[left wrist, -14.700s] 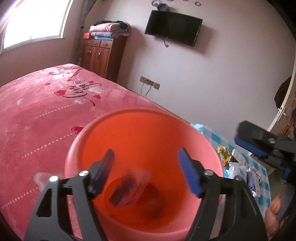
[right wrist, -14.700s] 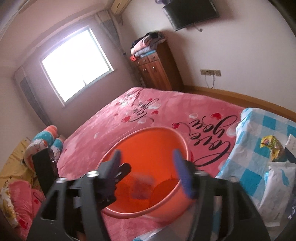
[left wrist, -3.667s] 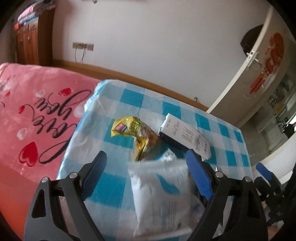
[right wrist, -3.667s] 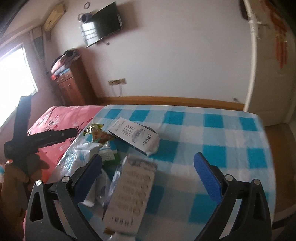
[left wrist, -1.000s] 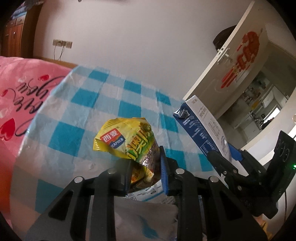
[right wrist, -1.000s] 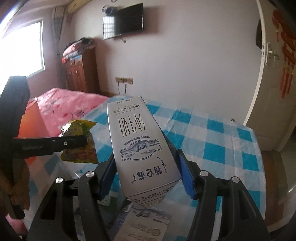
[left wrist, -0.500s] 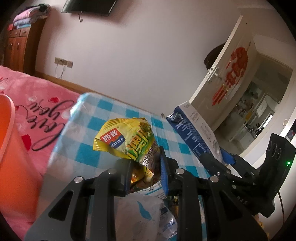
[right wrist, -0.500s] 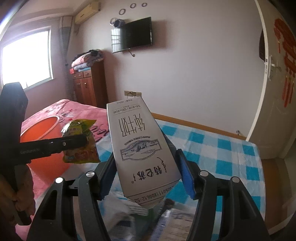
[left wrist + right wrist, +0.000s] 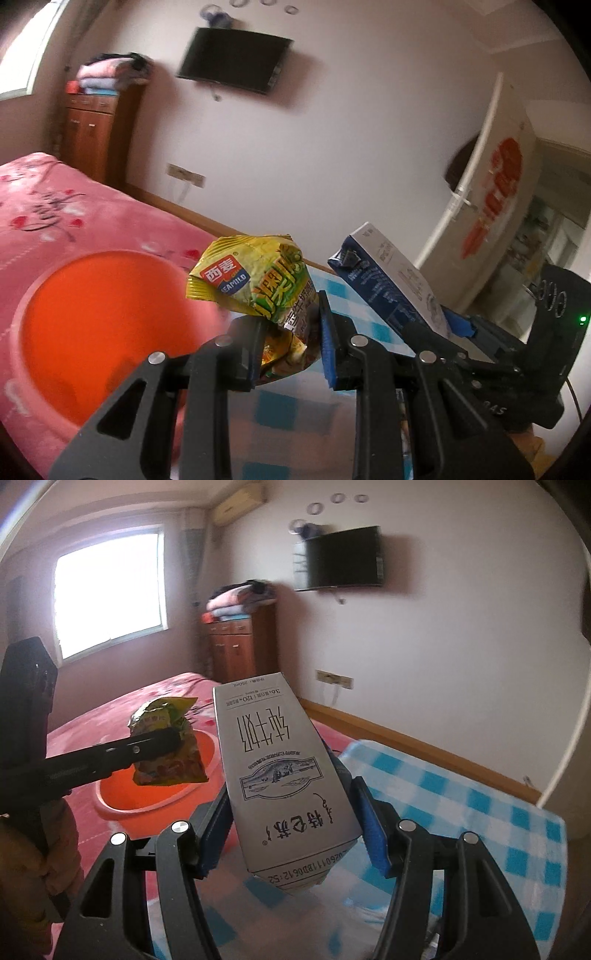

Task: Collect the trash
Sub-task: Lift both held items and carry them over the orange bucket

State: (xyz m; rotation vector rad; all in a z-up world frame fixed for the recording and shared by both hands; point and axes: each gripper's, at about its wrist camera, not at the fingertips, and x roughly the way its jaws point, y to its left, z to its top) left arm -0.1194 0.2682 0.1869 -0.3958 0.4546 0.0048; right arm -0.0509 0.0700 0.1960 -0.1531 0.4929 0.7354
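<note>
Home bedroom: bed (image 9: 74, 206), wall-mounted television (image 9: 234, 59)

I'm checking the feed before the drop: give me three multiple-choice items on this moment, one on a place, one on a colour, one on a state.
1. Where does the orange basin stand?
A. on the pink bed cover
B. on the checked cloth
C. on the wooden cabinet

2. What colour is the snack bag in the left gripper?
A. red and white
B. yellow and green
C. plain silver

3. What state is the right gripper in?
A. open and empty
B. shut on nothing
C. shut on the milk carton

Answers:
1 A, pink bed cover surrounds the basin.
2 B, the left wrist view shows its yellow and green print.
3 C, both pads press the carton's sides.
</note>
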